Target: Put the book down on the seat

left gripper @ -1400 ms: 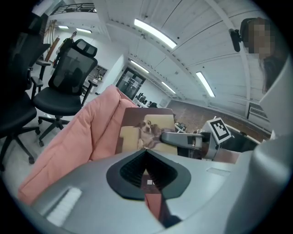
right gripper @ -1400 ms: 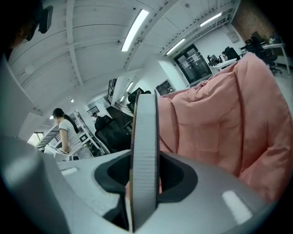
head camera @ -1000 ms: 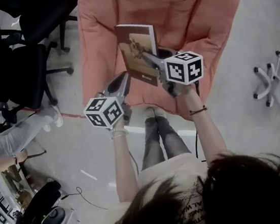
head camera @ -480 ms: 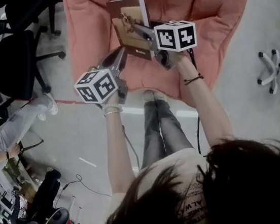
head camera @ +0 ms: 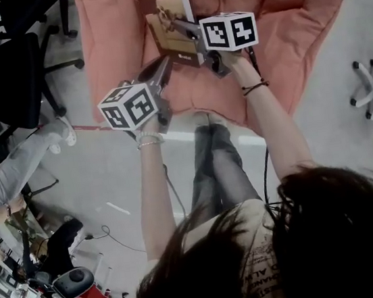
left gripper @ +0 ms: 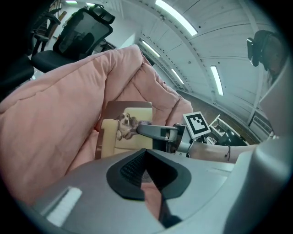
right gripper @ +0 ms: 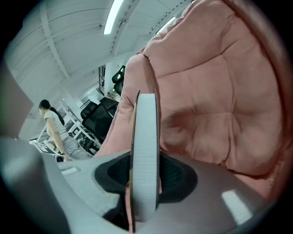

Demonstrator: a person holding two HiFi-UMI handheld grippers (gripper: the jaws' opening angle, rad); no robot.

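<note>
The right gripper clamps the book by one edge and holds it nearly upright over the middle of the pink seat; whether it touches the padding is unclear. The left gripper hangs near the seat's front edge, jaws together on nothing. Let go upright on that soft, sloping padding, the book would likely topple or slide forward.

1. The left gripper is held forward and tilted downward, its jaws drawn together with nothing between them.
2. The right gripper is tilted likewise, its jaws clamped on the upright book.
3. The left forearm and right forearm are stretched forward.
</note>
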